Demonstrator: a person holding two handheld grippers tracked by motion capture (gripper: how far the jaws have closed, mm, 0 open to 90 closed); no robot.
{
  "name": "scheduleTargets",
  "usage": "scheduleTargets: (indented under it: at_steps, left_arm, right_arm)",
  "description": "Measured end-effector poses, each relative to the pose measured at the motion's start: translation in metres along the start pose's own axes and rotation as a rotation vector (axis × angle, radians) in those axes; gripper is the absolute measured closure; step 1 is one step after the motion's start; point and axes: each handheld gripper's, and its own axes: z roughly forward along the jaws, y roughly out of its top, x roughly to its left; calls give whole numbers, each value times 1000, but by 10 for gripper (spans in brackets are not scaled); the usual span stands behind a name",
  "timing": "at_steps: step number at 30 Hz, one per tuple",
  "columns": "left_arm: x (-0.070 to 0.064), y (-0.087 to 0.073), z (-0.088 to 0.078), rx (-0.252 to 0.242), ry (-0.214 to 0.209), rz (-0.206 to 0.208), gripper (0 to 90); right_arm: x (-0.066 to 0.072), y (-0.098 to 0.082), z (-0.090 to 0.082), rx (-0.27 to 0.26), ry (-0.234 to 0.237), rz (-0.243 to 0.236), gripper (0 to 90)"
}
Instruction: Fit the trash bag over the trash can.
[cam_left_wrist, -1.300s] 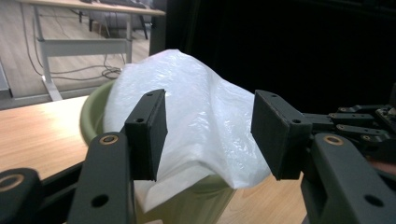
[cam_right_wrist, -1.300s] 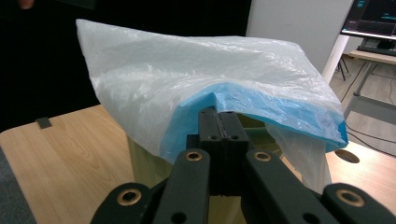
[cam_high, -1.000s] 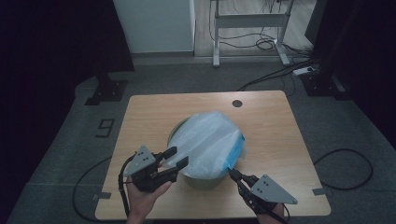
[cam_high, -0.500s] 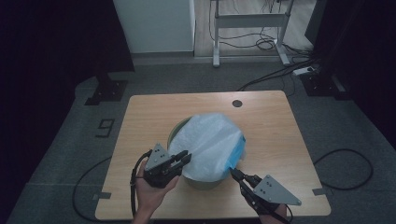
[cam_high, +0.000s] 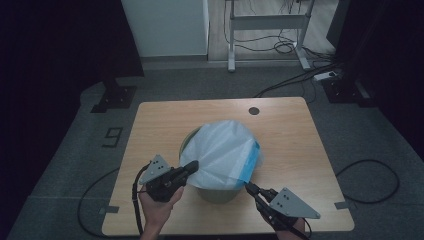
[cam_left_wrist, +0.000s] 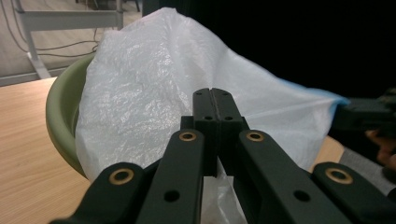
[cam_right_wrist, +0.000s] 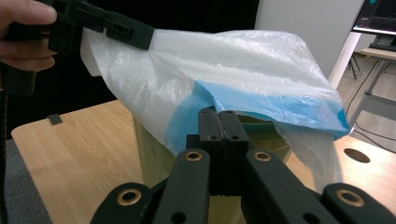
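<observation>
On the wooden table (cam_high: 300, 130) stood an olive-green bin (cam_high: 218, 194), with a white plastic bag (cam_high: 220, 152) edged in blue draped over its mouth and spread wide above the rim. The left gripper (cam_high: 192, 166) was at the bag's near-left edge; its jaws had just been closing and were now clamped together on a fold of the white film, which hung below them in the left gripper view, where the bag (cam_left_wrist: 149, 93) rose in front and the green bin (cam_left_wrist: 60, 116) curved away to the left. The right gripper (cam_high: 248, 188) sat at the bag's near-right corner beside the bin, its jaws also pressed tight on the bag where the blue band (cam_right_wrist: 261, 105) met them in the right gripper view
</observation>
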Motion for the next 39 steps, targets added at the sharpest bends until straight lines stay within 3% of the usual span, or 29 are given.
scheduleTargets:
  at_steps: [7, 18, 22, 29, 34, 39]
  left_arm:
    - [8, -4, -8, -57, -51, -68, 898]
    - [19, -12, -22, -110, -70, -137, 899]
    - [22, -14, -24, -114, -72, -150, 898]
    - [23, -19, -22, -110, -78, -164, 898]
    - [21, -18, -22, -108, -75, -157, 898]
    - [19, -18, -20, -104, -73, -148, 898]
  right_arm:
    - [1, -3, 2, 5, 20, 21, 890]
    - [5, -9, 3, 13, 48, 35, 890]
    - [6, -10, 4, 13, 52, 44, 886]
    - [6, -16, 8, 34, 51, 67, 783]
    - [5, -20, 11, 41, 57, 100, 739]
    - [7, -14, 10, 25, 48, 98, 716]
